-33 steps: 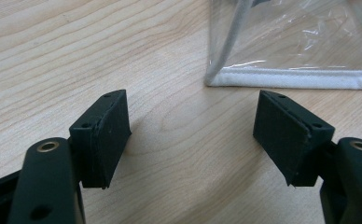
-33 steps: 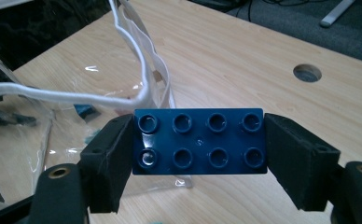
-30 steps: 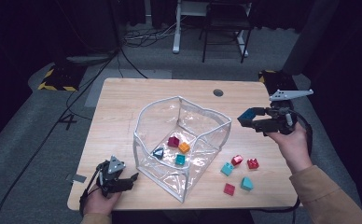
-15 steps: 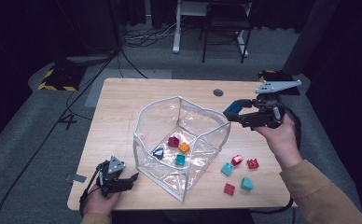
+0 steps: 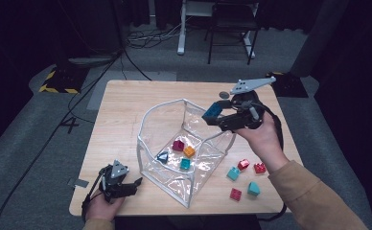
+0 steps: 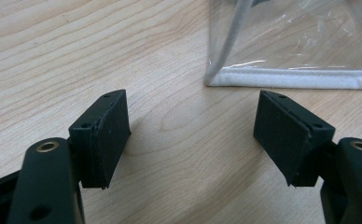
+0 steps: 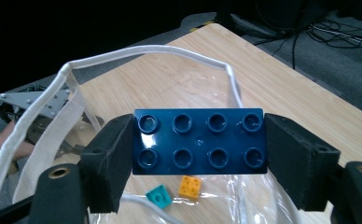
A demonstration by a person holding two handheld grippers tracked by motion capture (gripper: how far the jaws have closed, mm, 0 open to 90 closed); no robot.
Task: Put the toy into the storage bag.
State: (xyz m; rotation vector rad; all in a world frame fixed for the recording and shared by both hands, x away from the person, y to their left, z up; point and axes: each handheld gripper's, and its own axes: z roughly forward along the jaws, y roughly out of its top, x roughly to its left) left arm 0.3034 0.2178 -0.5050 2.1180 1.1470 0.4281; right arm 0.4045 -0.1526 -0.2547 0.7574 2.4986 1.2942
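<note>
Dark blue 2x4 brick clamped end to end in right gripper, upper centre-right of high view, over rim of clear plastic bag | step: carry-over, judged | next: lower inside, release | left gripper released, empty, lower left.

This looks like a lab or recording studio set up for handling trials. A bare wooden counter stands alone on grey carpet, with dark curtain-like surroundings behind it. Loose cables run across the floor toward the white legs of a desk and a black chair at the back. Yellow-and-black hazard tape marks a spot on the floor beside the counter, and a strip of grey tape lies near its front corner.
</note>
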